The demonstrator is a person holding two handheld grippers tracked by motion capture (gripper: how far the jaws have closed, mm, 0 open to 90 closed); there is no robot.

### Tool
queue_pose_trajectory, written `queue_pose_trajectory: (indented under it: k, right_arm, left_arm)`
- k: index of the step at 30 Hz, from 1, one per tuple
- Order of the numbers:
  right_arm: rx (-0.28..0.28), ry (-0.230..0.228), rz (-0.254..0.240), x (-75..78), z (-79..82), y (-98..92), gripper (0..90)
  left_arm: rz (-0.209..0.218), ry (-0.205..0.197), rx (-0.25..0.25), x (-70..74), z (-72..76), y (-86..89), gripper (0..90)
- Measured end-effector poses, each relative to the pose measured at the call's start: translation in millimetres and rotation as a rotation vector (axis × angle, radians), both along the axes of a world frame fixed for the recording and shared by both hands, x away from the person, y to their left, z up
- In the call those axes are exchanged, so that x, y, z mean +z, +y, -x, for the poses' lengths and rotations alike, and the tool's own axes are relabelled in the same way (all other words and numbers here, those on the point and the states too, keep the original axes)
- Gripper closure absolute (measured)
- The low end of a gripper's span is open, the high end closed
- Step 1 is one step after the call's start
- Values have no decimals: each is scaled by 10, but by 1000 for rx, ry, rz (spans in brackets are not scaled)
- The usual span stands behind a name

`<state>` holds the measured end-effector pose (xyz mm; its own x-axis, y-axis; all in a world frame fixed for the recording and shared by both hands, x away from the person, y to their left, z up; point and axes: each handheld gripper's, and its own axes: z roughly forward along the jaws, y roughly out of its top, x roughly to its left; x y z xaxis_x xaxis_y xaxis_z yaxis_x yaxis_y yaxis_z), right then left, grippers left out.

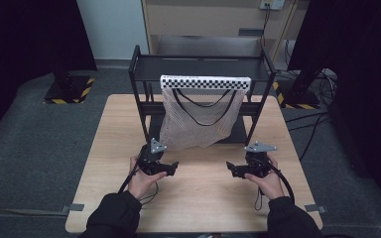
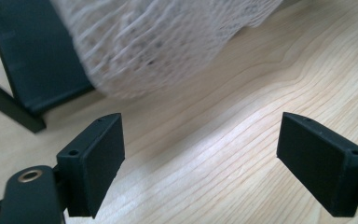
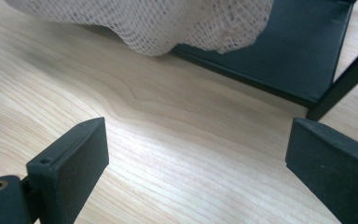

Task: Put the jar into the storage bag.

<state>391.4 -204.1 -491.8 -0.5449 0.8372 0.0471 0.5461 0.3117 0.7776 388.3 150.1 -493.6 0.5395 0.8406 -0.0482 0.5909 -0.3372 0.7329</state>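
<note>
Pale net bag (image 1: 198, 119) hangs from black metal rack (image 1: 138, 82); wood-grain table (image 1: 203, 198); both grippers' jaws wide apart, empty.

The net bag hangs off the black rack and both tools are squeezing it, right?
Not quite. The net bag does hang off the black rack, but neither tool is squeezing it. In the left gripper view the left tool is wide open over bare table, and the right gripper view shows the right tool open too, short of the bag.
</note>
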Motion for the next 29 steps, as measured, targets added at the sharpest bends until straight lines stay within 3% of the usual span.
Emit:
queue_pose_trajectory:
  k: [7,14,23,29]
  right_arm:
    - [-44,45,23,-70,-50,-90,58]
    - [-86,65,44,-130,-91,-185,59]
    - [-140,103,43,-216,-148,-346,59]
    - [-179,145,80,-362,-208,-427,55]
  left_arm:
    - [14,76,81,-131,-72,178,143]
    - [-2,85,116,-171,-99,254,144]
    - [-55,111,160,-284,-152,403,142]
    - [-100,143,188,-400,-201,484,111]
